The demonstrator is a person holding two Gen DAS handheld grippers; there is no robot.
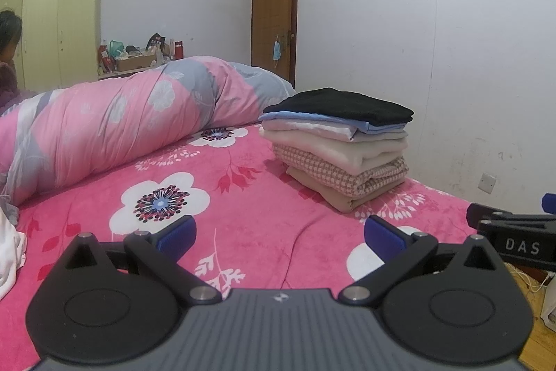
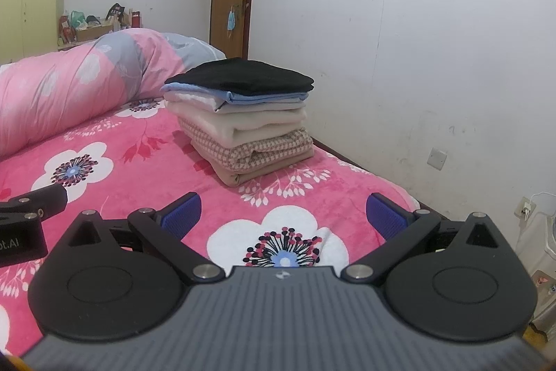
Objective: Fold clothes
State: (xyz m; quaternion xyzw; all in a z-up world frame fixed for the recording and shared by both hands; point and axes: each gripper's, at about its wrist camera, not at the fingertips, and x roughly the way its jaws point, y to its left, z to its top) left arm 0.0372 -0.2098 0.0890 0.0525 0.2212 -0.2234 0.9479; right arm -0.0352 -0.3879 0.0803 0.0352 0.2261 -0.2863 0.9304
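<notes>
left gripper (image 1: 279, 233) hanging wide open, gripping nothing | right gripper (image 2: 282, 212) also gaping wide, empty | both hovering over pink bedspread (image 1: 243, 197) | folded stack (image 2: 243, 117) sitting untouched ahead

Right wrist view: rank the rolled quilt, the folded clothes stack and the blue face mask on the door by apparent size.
1. Rolled quilt, though cut off at the frame edge.
2. Folded clothes stack.
3. Blue face mask, clearly smallest, but also farthest from the camera.

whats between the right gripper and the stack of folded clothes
Only bare pink floral bedsheet. In the right wrist view nothing lies between the open right gripper and the stack of folded clothes.
</notes>
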